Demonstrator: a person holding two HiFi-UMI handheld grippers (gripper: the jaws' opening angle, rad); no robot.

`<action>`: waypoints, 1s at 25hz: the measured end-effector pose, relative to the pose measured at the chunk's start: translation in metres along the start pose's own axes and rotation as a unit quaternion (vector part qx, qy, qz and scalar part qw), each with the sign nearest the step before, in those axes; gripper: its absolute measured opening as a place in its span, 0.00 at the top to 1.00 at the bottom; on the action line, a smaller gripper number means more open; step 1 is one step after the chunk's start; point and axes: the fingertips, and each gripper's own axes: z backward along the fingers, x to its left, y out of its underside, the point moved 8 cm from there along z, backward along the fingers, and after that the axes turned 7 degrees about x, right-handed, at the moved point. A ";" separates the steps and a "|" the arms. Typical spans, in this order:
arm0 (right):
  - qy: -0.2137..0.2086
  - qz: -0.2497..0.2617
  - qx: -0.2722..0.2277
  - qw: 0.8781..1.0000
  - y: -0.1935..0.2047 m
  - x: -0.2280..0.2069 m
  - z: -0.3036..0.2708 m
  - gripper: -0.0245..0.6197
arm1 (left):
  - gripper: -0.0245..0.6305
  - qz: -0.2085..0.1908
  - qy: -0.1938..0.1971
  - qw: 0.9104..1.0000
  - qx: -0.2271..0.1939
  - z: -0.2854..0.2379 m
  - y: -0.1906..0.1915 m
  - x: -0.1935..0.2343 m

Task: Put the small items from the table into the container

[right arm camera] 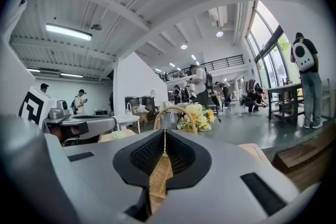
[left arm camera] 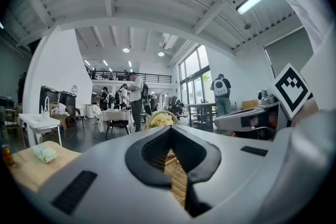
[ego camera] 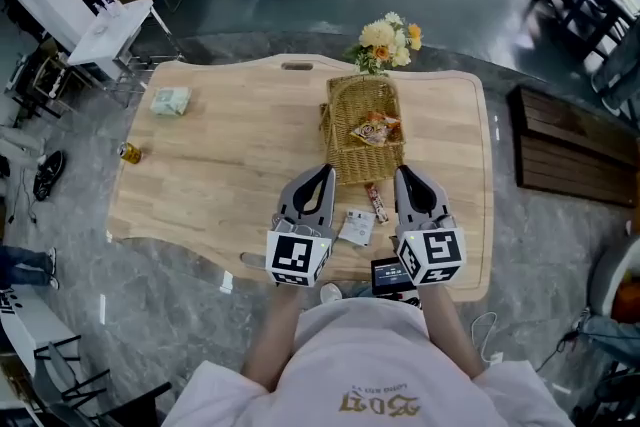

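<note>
A wicker basket (ego camera: 365, 125) stands at the table's middle right, with an orange snack packet (ego camera: 377, 128) inside. Just in front of it, between my two grippers, lie a brown snack bar (ego camera: 376, 203) and a white sachet (ego camera: 356, 227). A green packet (ego camera: 170, 101) and a small yellow bottle (ego camera: 130, 153) sit far left. My left gripper (ego camera: 323, 173) and right gripper (ego camera: 405, 173) are held side by side, pointing at the basket, both shut and holding nothing. Only basket weave (left arm camera: 176, 178) shows through the left jaws' slit, and basket weave (right arm camera: 159, 178) through the right's.
A bunch of yellow flowers (ego camera: 387, 42) stands behind the basket. A dark device (ego camera: 388, 273) and a small white object (ego camera: 330, 293) lie at the table's front edge (ego camera: 200, 250). A wooden bench (ego camera: 570, 145) is to the right. People and furniture fill the room beyond.
</note>
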 end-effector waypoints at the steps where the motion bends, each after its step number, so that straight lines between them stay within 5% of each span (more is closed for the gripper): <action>1: 0.001 0.000 -0.006 1.000 -0.002 0.001 0.002 0.92 | 0.97 0.000 0.000 1.000 -0.001 0.002 -0.001 0.000; 10: 0.011 0.006 -0.022 1.000 -0.003 0.006 0.011 0.92 | 0.97 -0.034 0.004 0.999 -0.012 0.011 -0.005 -0.004; 14: 0.000 0.007 -0.017 1.000 -0.001 0.008 0.011 0.92 | 0.97 0.005 0.005 0.999 -0.036 0.013 -0.007 0.000; 20: 0.020 0.074 -0.033 0.997 -0.010 0.006 0.018 0.92 | 0.97 0.006 0.009 0.999 -0.030 0.007 -0.007 0.000; 25: 0.003 0.072 -0.013 0.997 -0.003 0.004 0.012 0.92 | 0.97 0.007 0.005 1.000 -0.014 0.008 0.004 0.003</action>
